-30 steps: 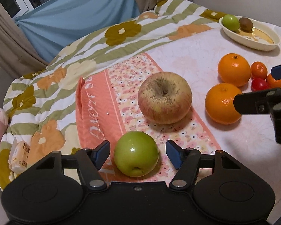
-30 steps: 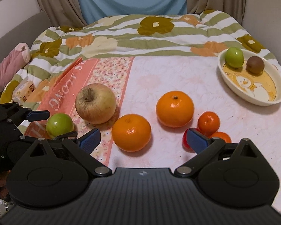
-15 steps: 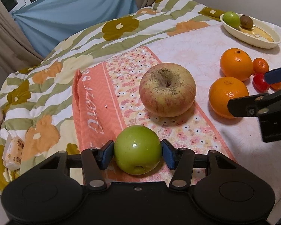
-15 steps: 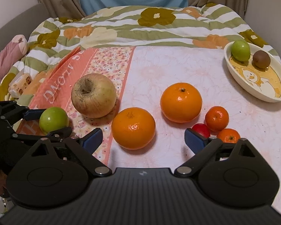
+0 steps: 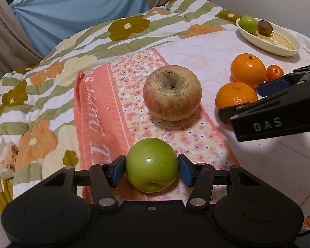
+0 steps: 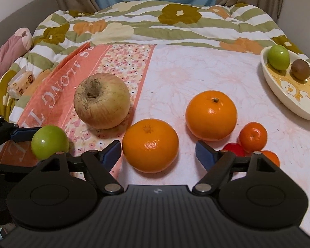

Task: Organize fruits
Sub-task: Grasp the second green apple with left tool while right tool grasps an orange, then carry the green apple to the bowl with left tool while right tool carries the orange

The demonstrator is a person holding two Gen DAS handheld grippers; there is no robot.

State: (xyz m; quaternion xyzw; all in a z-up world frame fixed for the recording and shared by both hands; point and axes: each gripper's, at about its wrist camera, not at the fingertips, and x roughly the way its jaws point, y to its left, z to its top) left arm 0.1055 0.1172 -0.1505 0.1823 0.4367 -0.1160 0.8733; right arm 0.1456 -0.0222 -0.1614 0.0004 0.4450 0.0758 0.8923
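Note:
My left gripper point(image 5: 152, 168) is shut on a small green apple point(image 5: 152, 164), also seen in the right wrist view point(image 6: 49, 141), just above the pink floral cloth. A large yellow-red apple point(image 5: 172, 92) lies beyond it. My right gripper point(image 6: 158, 152) is open, its fingers either side of the near orange point(image 6: 150, 144). A second orange point(image 6: 211, 117), two small mandarins point(image 6: 252, 136) and a red tomato point(image 6: 234, 148) lie to the right. A white dish point(image 6: 283, 97) at the far right holds a green apple point(image 6: 278, 57) and a kiwi point(image 6: 300, 69).
The fruit lies on a quilt-covered bed with a green striped floral blanket point(image 6: 155, 26) behind. A pink soft toy point(image 6: 8, 55) and a tissue packet point(image 6: 20, 83) sit at the left edge. Curtains and a blue sheet hang at the back.
My left gripper closed on the small green apple and lifted it slightly. My right gripper moved forward and left so the near orange now sits between its open fingers.

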